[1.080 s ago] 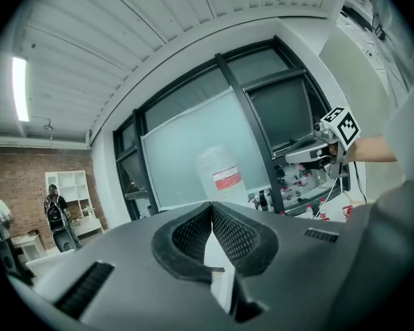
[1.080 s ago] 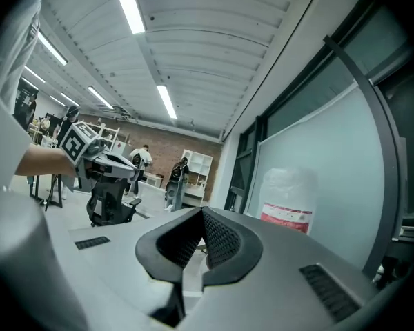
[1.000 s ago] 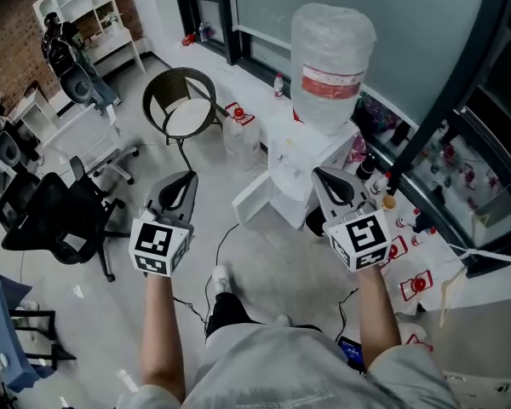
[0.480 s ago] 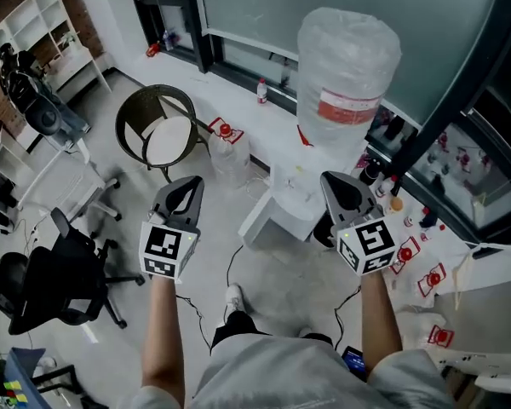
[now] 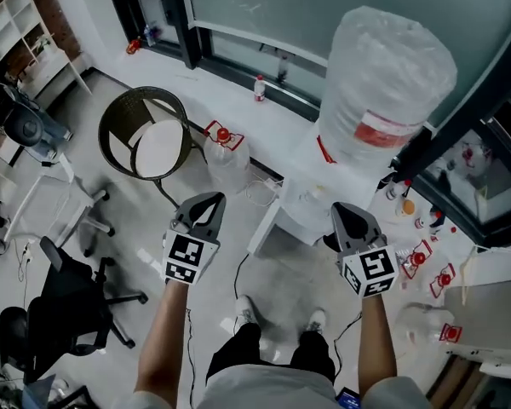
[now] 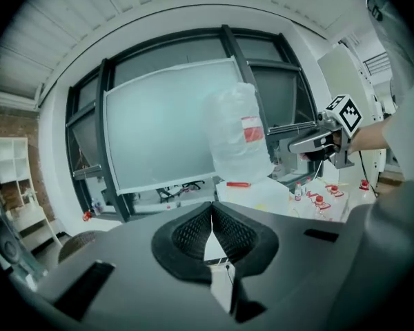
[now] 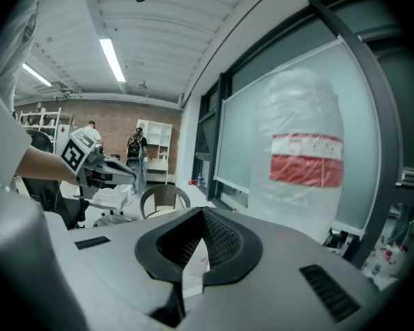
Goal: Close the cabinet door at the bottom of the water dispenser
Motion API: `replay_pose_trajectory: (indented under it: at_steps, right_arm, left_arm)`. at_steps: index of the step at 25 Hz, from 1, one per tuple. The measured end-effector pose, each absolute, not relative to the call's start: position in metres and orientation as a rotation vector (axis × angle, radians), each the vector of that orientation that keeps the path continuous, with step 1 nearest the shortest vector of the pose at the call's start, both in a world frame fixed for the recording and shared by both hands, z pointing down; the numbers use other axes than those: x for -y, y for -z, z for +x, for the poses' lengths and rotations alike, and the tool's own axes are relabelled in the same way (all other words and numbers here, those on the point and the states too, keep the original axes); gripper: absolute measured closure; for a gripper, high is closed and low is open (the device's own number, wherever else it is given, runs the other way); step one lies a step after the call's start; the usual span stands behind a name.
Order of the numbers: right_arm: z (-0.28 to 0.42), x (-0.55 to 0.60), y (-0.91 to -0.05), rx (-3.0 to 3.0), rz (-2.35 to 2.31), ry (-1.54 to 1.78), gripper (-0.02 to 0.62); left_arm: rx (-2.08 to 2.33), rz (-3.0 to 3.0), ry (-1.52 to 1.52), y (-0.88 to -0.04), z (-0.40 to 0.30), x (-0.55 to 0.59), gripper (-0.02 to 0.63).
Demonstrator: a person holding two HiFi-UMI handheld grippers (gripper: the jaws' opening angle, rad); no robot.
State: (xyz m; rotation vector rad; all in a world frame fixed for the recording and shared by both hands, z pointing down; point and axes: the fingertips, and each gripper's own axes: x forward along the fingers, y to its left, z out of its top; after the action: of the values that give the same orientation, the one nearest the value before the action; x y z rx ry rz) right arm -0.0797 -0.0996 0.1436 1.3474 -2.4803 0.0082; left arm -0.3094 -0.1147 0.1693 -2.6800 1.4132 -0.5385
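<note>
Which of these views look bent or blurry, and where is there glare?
Head view: evenly lit and fairly sharp, the water bottle looming from the steep angle. Left gripper view: fisheye bows the window frame, corners black. Right gripper view: same bending, ceiling lamp glaring.

Head view overhead — water dispenser (image 5: 311, 203) shared

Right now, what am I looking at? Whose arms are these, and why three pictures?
No robot: a person holds a left gripper and right gripper. The downward picture comes from a head camera; the other two from cameras riding on each gripper, looking along its jaws. Both are shut and empty. Ahead stands a dispenser with a bottle on top; its bottom door stands open. A chair stands to its left.
</note>
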Motion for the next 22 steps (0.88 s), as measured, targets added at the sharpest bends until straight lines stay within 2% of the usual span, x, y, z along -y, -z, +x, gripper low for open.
replay_pose_trajectory:
  at_steps: [10,13,22]
  right_arm:
    - [-0.091,0.129,-0.374,2.434,1.121,-0.284,0.571]
    - [-0.088,0.129,-0.447,2.413,1.043,-0.357,0.571]
    - [-0.072,0.127,-0.603,2.357,0.977,-0.459,0.569]
  left_arm:
    - [-1.585,-2.930,0.788,-0.431,-0.296,0.130,0.579]
    - [-1.606,-2.997,0.856,-0.509,-0.286,0.124,0.520]
    - [-1.560,-3.103,1.047,-0.697,-0.253,0.115,0.491]
